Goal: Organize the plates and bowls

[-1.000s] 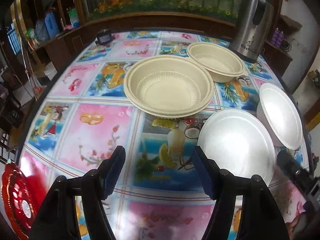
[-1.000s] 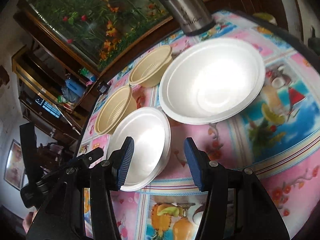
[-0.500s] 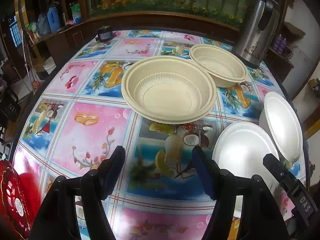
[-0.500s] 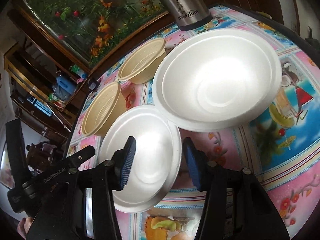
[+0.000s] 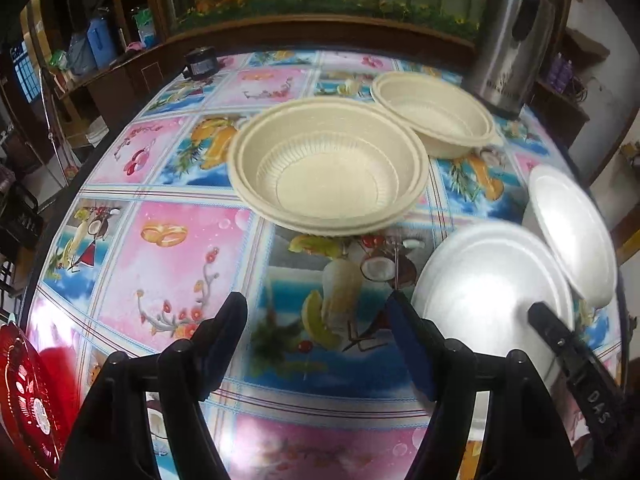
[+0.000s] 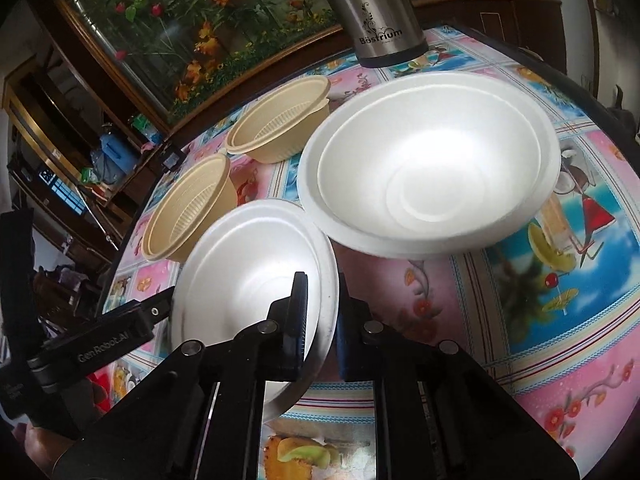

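My right gripper [image 6: 322, 312] is shut on the rim of a small white foam bowl [image 6: 248, 264], one finger inside, one outside. That bowl also shows in the left wrist view [image 5: 488, 280]. A larger white foam bowl [image 6: 432, 160] sits just beyond it and shows at the right in the left wrist view [image 5: 572, 232]. Two beige ribbed bowls stand further back: a near one [image 5: 328, 168] [image 6: 188, 212] and a far one [image 5: 436, 112] [image 6: 280, 120]. My left gripper [image 5: 316, 324] is open and empty above the tablecloth, left of the small white bowl.
A steel thermos jug [image 5: 508, 36] [image 6: 376, 12] stands at the back behind the bowls. A red plate [image 5: 24, 396] lies at the near left table edge. A small dark object [image 5: 200, 62] sits at the far edge. Shelves and an aquarium surround the round table [image 5: 168, 240].
My right gripper moved onto the small white bowl's rim and shut on it. My left gripper drifted slightly left, staying open.
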Available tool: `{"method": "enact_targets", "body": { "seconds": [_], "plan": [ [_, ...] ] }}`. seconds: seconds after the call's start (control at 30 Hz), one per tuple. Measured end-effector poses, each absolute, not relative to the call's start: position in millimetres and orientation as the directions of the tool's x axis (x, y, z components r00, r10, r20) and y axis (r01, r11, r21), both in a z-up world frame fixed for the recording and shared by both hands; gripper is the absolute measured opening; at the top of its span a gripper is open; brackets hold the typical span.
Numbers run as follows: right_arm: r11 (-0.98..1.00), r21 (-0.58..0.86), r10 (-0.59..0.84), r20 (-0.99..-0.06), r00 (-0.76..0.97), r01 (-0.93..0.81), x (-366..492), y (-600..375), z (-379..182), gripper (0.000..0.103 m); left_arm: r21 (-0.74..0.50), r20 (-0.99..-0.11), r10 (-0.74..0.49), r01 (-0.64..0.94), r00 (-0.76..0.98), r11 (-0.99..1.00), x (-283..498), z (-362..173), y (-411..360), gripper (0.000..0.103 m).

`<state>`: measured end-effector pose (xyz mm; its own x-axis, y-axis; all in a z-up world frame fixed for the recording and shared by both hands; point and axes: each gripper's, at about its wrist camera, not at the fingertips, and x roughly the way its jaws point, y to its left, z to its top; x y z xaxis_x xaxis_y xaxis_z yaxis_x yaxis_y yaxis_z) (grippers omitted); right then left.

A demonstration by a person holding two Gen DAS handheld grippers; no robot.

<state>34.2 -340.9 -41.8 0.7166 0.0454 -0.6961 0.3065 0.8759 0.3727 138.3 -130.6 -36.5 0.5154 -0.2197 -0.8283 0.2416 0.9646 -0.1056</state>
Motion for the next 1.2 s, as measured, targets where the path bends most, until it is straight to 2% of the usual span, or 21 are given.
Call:
{"method": "enact_targets", "body": {
  "seconds": [0.1,0.53,0.8,1.07,1.2],
  "plan": [
    [0.874,0.382,0.062,-0.701,0.711,0.3,36,-341,-44,0.007,-0.102,-0.83,-0.216,0.24,0.515,0.965,137,-35,-124,0.077],
    [0.877,0.379,0.051,-0.686,0.726,0.296,34,-340,-42,0.008,-0.12,-0.851,-0.217,0.225,0.478,0.967,142,-48,-128,0.078],
    [0.882,0.369,0.047,-0.689,0.724,0.293,34,-336,-42,0.008,-0.042,-0.81,-0.199,0.284,0.552,0.958,125,-39,-131,0.078],
    [0.885,0.346,0.006,-0.678,0.735,0.312,30,-338,-38,0.007,-0.109,-0.768,-0.306,0.356,0.563,0.928,121,-34,-124,0.078],
    [0.891,0.332,-0.004,-0.677,0.736,0.31,30,-336,-37,0.007,-0.188,-0.754,-0.393,0.401,0.526,0.897,122,-31,-124,0.079]
  ]
}}
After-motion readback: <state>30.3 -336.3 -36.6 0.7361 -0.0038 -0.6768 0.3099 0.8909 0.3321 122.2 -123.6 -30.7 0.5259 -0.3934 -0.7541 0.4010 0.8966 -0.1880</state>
